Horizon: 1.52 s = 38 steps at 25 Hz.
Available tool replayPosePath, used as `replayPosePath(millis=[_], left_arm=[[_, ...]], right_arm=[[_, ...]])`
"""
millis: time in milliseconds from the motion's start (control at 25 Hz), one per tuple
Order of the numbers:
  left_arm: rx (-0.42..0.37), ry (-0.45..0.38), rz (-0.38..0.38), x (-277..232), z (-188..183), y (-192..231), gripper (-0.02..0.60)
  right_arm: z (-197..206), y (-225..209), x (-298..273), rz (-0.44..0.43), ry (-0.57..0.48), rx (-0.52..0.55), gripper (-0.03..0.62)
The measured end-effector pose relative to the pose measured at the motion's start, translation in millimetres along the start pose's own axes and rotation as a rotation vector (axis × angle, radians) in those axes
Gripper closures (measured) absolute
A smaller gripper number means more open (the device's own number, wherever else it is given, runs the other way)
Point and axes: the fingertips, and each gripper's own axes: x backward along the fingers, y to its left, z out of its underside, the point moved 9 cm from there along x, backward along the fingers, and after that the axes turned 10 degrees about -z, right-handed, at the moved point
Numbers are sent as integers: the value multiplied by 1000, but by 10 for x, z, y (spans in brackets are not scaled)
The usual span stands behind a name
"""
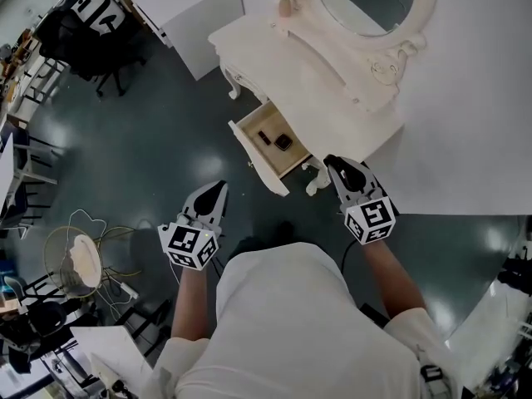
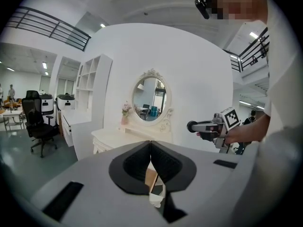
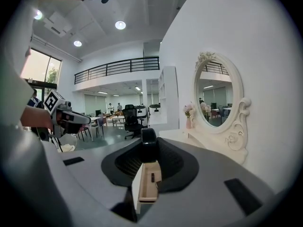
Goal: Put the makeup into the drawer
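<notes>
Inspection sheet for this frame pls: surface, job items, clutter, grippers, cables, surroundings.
Surface: white dressing table, top bare apart from a vase of flowers beside the mirror.
Job's things: drawer open, two small dark items lying inside; black round makeup item held in the right gripper.
Clutter: nothing seen on the tabletop.
Grippers: left gripper jaws together, nothing between them; right gripper shut on the black round makeup item, near the open drawer.
Cables: loose cables on the floor to the left, by a wire basket.
Surroundings: black office chair, white shelving, dark floor.
</notes>
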Motion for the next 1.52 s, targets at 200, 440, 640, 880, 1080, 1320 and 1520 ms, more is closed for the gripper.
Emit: replayPosePath(millis=[200,440,640,880,1080,1320,1520], left_arm=[[0,9,3,-109,-36,66,565],[-2,20,43,-291,-28,289,565],[-15,22,100,-479,-90,586,565],[-32,46,189,-849,-163,1009,565],[-54,77,276,-1153,-177,1276,565],[-65,119,364,-1477,-117,1520,565],[-95,157,436,-1677,-16,1661,565]], right_arm=[[12,-23,-113,-9,20,-1,507],[24,12,-284,22,40,-3,507],[-4,100,-475,78,57,-12,507],[-49,157,-795,147,96,-31,507],[-67,215,-959,208,152,-46,507],[-23,226,-1201,269,203,-89,507],[103,240,-1435,306,256,-127,507]])
